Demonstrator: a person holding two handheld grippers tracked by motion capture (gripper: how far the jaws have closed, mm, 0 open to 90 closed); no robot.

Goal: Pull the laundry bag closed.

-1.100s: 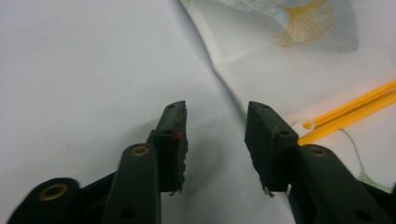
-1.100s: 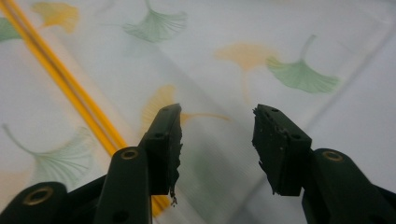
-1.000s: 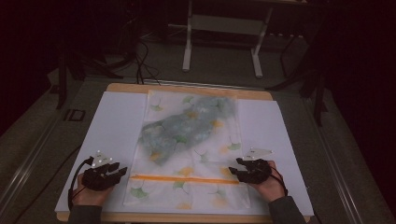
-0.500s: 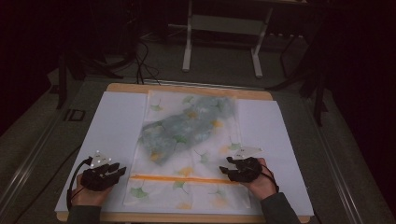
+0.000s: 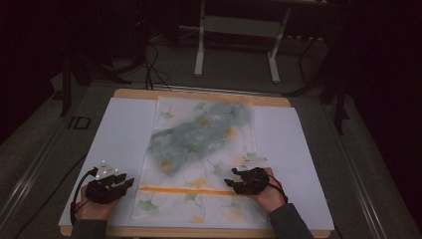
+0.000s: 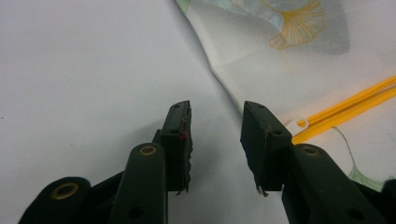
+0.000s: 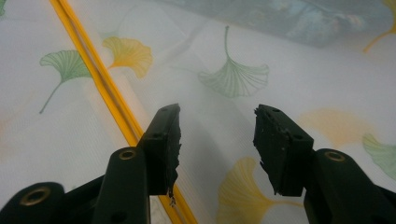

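Observation:
A white mesh bag (image 5: pixel 175 113) printed with ginkgo leaves lies flat on the white sheet, a grey-green garment (image 5: pixel 199 135) inside it. An orange zipper (image 5: pixel 184 189) crosses its near part. My left gripper (image 5: pixel 129 180) rests on the sheet just left of the bag's edge. Its jaws have just been opening and nothing is between them (image 6: pixel 215 116), with the zipper's end (image 6: pixel 345 108) just to their right. My right gripper (image 5: pixel 230 182) stands open over the bag near the zipper's right part, its jaws empty (image 7: pixel 217 116) and the zipper (image 7: pixel 100 77) passing under its left jaw.
The white sheet (image 5: pixel 114 129) covers a wooden table (image 5: pixel 199 94). Bare sheet flanks the bag on both sides. Beyond the table stand a white frame (image 5: pixel 236 30) and dark stands, with cables on the floor.
My right gripper has slid leftward over the bag, along the zipper. The left hand has stayed where it was.

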